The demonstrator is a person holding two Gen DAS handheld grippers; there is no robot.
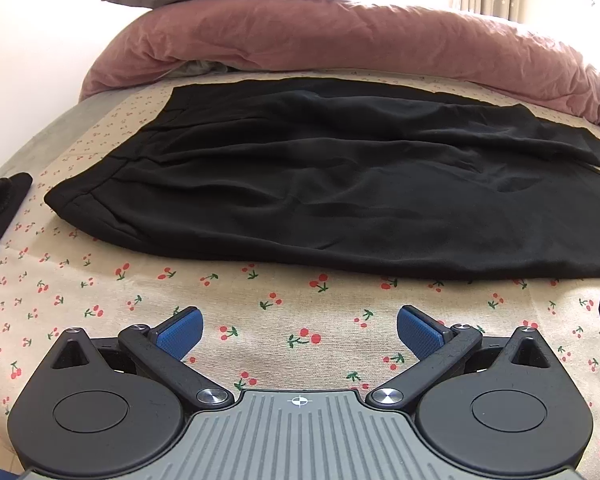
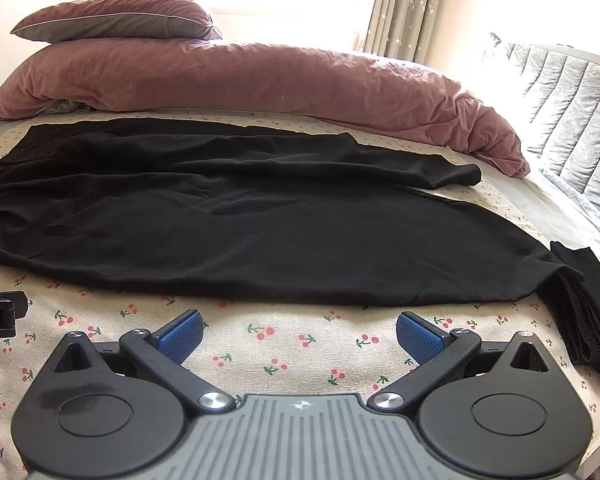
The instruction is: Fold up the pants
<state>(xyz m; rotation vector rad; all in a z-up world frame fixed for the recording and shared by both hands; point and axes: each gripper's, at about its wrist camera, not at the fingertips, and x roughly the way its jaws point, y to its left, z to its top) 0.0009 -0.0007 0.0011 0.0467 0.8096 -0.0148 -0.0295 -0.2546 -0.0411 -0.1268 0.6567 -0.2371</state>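
Left wrist view: left gripper (image 1: 299, 333) gapes wide, holding nothing, near the black pants (image 1: 340, 184) spread flat on the cherry sheet (image 1: 100, 292). Right gripper (image 2: 299, 336) likewise gapes, empty.

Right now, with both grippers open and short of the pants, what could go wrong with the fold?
1. The black pants are wrinkled, and the far leg ends short of the near one; folding now may trap creases and leave uneven hems.
2. A folded dark garment touches the near leg's end; the right gripper might pinch both.
3. The pink duvet lies close behind; a lifted edge could snag it.
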